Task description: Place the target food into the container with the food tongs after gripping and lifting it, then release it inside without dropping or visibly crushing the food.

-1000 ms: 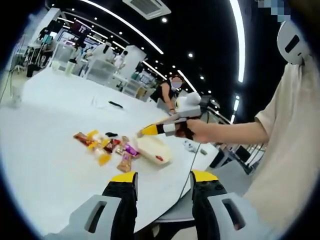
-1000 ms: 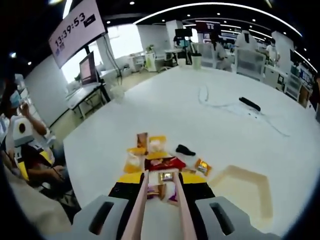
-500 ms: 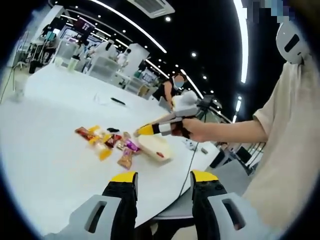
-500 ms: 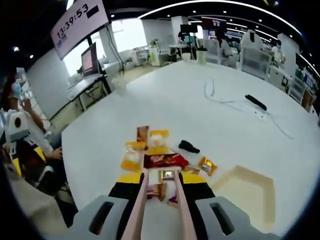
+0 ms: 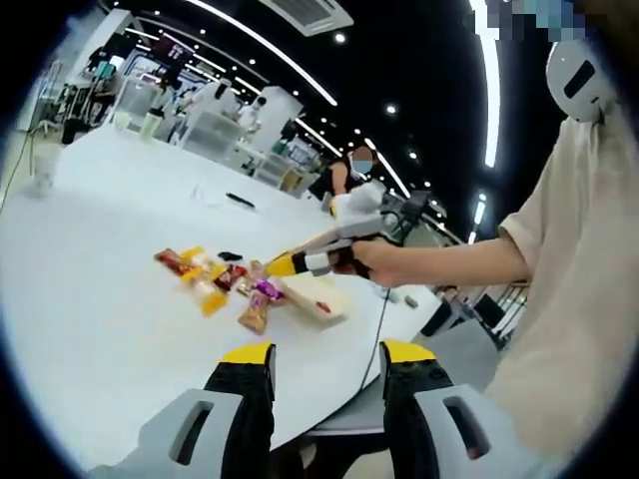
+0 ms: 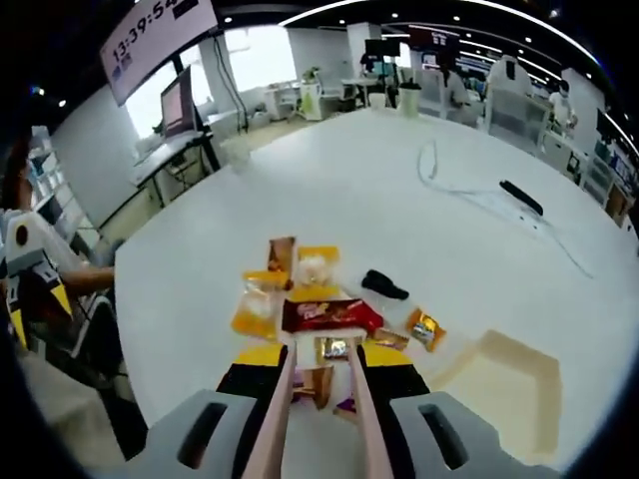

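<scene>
A pile of wrapped snacks [image 6: 329, 314] lies on the white table [image 6: 399, 230], with red, yellow and brown packets among them. Just right of the pile sits a beige tray-like container [image 6: 509, 384]. My right gripper [image 6: 324, 357] is shut on pink food tongs [image 6: 283, 399], whose arms stand apart over a small gold-wrapped snack [image 6: 334, 347] at the pile's near edge. In the left gripper view, a hand holds the right gripper [image 5: 300, 262] low over the snacks [image 5: 215, 282], next to the container [image 5: 315, 297]. My left gripper [image 5: 327, 357] hangs open, off the table's near edge.
A small black object [image 6: 383, 285] lies beside the pile. Farther back on the table are a thin cable [image 6: 469, 195] and a black remote-like bar [image 6: 521, 197]. A person sits past the table's left edge [image 6: 30, 259]. Desks and people fill the background.
The right gripper with the tongs has come lower and closer to the snack pile. The left gripper's jaws have kept their spacing.
</scene>
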The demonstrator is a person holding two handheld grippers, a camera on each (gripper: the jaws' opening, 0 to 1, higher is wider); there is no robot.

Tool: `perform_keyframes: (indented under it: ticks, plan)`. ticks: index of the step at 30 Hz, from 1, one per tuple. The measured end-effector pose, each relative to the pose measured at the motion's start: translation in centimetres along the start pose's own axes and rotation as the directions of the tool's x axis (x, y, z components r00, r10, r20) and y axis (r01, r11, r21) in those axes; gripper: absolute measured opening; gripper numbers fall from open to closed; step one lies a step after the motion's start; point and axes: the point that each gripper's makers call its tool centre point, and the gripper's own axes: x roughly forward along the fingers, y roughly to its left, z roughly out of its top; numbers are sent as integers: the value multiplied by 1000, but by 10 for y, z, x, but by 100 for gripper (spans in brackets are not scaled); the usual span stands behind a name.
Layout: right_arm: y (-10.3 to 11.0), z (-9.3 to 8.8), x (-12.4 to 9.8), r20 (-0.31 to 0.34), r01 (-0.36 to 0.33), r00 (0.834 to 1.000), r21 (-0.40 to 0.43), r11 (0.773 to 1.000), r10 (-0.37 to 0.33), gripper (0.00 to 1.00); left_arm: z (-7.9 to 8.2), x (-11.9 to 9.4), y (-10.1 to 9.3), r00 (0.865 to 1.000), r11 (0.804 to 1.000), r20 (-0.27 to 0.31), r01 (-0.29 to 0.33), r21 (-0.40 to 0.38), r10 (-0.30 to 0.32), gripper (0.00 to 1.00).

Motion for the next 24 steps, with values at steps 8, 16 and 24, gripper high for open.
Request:
perform_keyframes:
  ticks: [8, 16, 24]
  plan:
    - [0, -3, 7, -18, 15, 1000, -28, 1000, -15, 27, -6, -1, 3, 1000, 1000, 1, -8, -17, 8, 40]
    - [-5, -7, 18, -40, 27, 999, -35, 999, -28, 27, -7, 3, 3, 1000, 1000, 2, -5, -27, 5, 40]
    - [-8, -10, 26, -61, 27, 998, -38, 999, -29, 27, -11, 0, 7, 1000, 999, -1, -15, -43, 15, 40]
